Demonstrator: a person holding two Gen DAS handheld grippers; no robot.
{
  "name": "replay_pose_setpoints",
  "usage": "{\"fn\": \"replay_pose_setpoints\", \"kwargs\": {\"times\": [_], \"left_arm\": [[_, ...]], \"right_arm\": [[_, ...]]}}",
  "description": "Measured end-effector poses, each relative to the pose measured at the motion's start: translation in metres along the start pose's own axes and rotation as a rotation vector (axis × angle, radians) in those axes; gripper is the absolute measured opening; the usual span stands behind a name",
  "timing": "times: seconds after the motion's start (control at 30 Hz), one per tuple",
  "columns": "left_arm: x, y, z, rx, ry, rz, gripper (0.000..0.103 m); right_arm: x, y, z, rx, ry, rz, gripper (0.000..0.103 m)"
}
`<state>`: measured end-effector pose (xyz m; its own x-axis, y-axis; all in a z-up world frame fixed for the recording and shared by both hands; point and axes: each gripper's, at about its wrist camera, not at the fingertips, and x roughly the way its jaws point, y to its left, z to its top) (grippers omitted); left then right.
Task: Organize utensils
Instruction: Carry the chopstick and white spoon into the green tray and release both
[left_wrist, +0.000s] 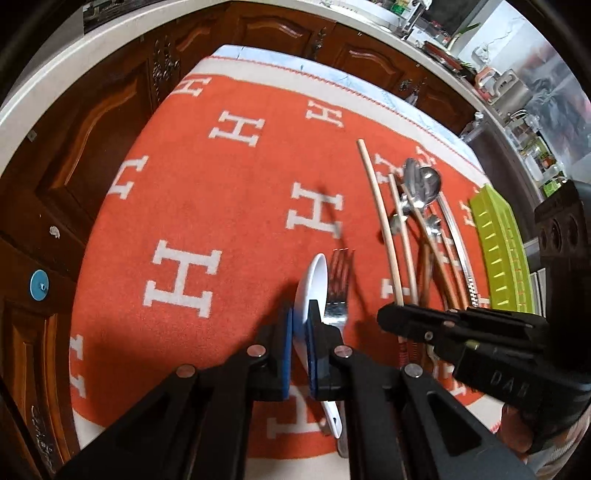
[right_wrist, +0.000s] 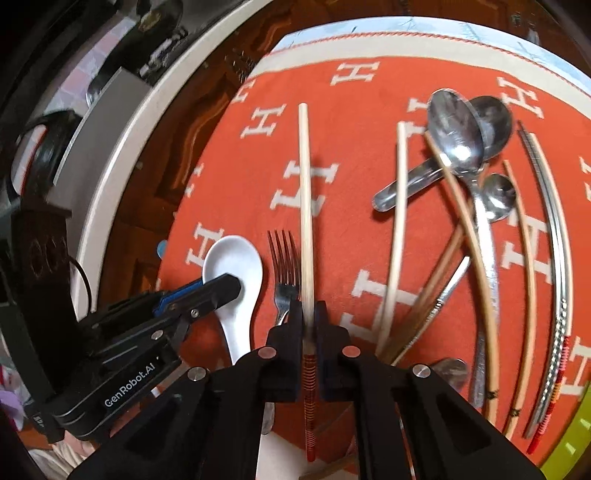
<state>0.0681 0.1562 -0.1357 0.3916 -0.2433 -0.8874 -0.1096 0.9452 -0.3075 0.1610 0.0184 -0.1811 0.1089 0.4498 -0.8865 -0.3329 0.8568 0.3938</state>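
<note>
In the left wrist view, the left tongs are closed on a white ceramic spoon, the blue pads pinching it at the neck where bowl meets handle; the handle runs back under the tongs toward the camera. A steel fork lies just beside the spoon on its right, tines pointing away. Both rest on the orange cloth with white H letters that covers the surface. Further right, the right tongs reach in over a loose pile of chopsticks and metal spoons, and beyond the pile sits a green tray at the edge of the cloth.

In the right wrist view, the right tongs are clamped on a pale wooden chopstick with a red-banded end, which runs straight away between the fingers. The fork sits just left of it, the white spoon beyond that with the left tongs on its bowl. The rest of the pile lies crossed and overlapping to the right.

The step in hand looks like sorting — each hand has one utensil gripped, neither clearly lifted. The next move probably calls for raising each piece clear of its neighbours, the chopstick without dragging the fork, and carrying it to its own group — perhaps the green tray
</note>
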Motion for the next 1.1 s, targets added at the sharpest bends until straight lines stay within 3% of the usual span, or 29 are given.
{"fn": "replay_pose_setpoints", "kwargs": {"times": [0.33,0.53,0.8,1.1], "left_arm": [[-0.039,-0.041,0.003,0.062,-0.024,-0.123,0.004],[-0.054,-0.096,0.006,0.156,-0.021,-0.168,0.004],[-0.04,-0.19,0.011,0.251,0.035,-0.224,0.004],[0.015,-0.292,0.023,0.331,0.092,-0.208,0.004]], "right_arm": [[-0.074,-0.02,-0.015,0.075,-0.099,0.107,0.006],[-0.137,-0.06,-0.041,0.139,-0.179,0.065,0.005],[-0.213,-0.165,-0.082,0.294,-0.274,-0.064,0.005],[-0.233,-0.244,-0.098,0.387,-0.273,-0.139,0.006]]}}
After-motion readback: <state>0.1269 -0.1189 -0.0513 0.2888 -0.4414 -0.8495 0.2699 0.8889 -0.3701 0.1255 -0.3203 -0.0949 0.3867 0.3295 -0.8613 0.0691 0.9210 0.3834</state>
